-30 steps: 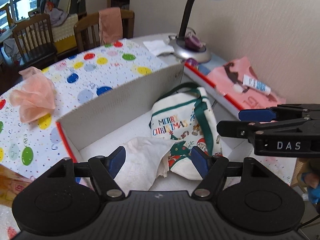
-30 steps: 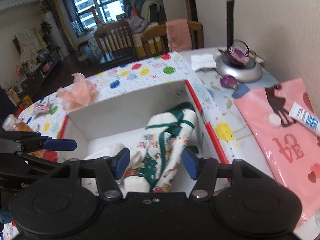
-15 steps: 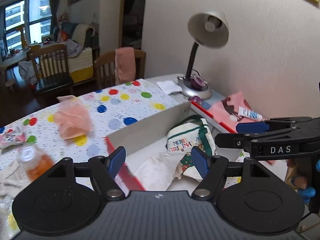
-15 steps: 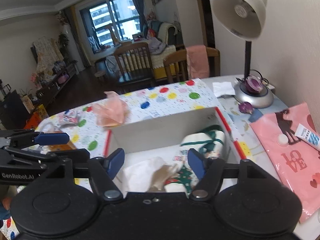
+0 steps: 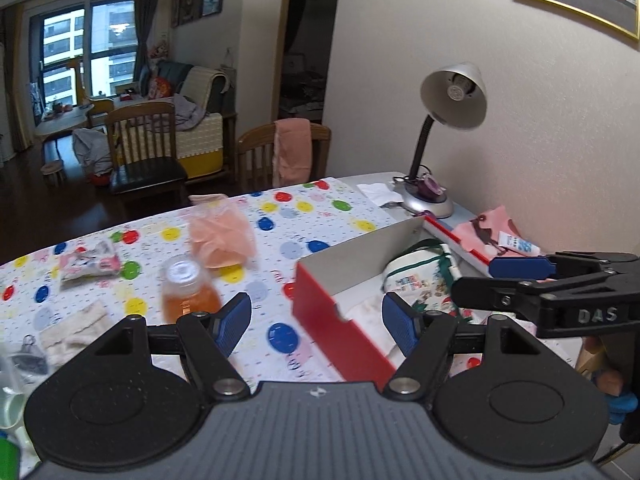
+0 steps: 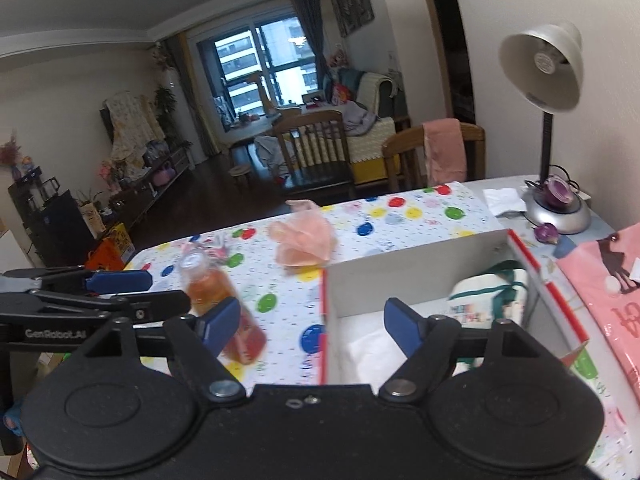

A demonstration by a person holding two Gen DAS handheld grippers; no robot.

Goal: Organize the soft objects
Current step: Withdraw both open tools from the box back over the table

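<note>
Fingers [image 5: 236, 322] of left gripper [image 5: 316, 322] spread wide, gripping nothing, hanging over spotted tablecloth [image 5: 320, 216] beside red-edged box [image 5: 332, 316]. Right gripper [image 6: 308, 326] empty too, jaws just been opening, nothing between them. Christmas bag [image 6: 490, 296] and white cloth [image 6: 372, 344] inside box, peach fabric [image 5: 222, 236] out on tablecloth near orange bottle [image 5: 188, 288]

Your left gripper [image 5: 316, 322] is up and tilted downward, jaws apart with nothing between the blue pads [image 5: 232, 322]. Your right gripper [image 6: 310, 326] sits alongside it at the same downward tilt; its jaws have just been opening, pads bare, nothing held. Both hands stay out of view.
</note>
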